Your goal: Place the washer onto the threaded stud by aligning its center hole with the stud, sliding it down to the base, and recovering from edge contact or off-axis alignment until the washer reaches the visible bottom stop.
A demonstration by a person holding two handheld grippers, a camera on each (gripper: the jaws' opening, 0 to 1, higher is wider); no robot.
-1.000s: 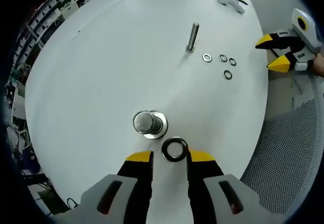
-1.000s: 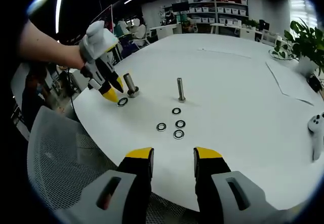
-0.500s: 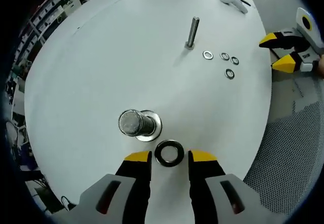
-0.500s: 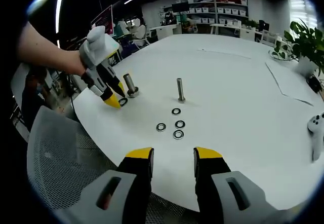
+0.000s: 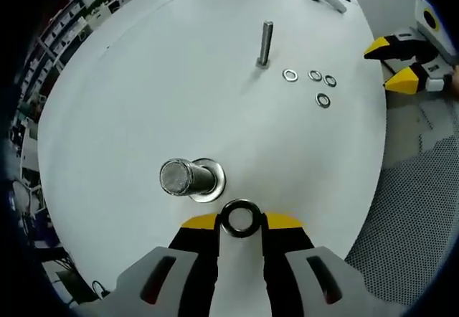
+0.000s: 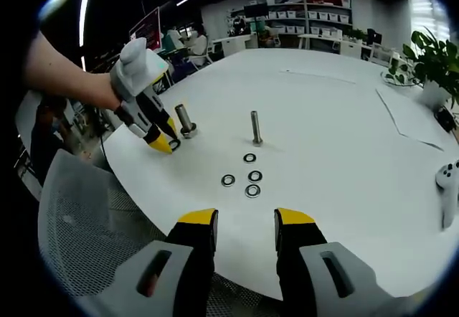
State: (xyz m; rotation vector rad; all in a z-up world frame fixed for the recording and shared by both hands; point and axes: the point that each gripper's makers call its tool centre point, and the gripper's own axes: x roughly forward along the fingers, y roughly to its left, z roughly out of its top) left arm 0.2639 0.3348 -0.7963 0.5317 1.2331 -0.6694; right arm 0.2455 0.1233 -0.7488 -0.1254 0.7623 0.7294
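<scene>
Dark metal ring washer (image 5: 240,218) lies flat on the white round counter (image 5: 143,87), right between the yellow tips of the left gripper (image 5: 241,221). Jaws stand close on either side; whether they already pinch it, cannot tell. Thick grey threaded stud with a wide base flange (image 5: 188,178) stands just ahead-left of those tips, leaning across the left gripper view.

Risks, as judged:
- Washer is thin and flat on the counter; tips may ride over the rim and skid it away.
- Grip on the rim alone could let it swing or tilt, so the hole meets the stud top off-axis and catches on threads.
- Stud so near: a jaw may knock it on the lift.

Right gripper (image 6: 244,224) hangs well back, jaws apart, nothing between them.
</scene>
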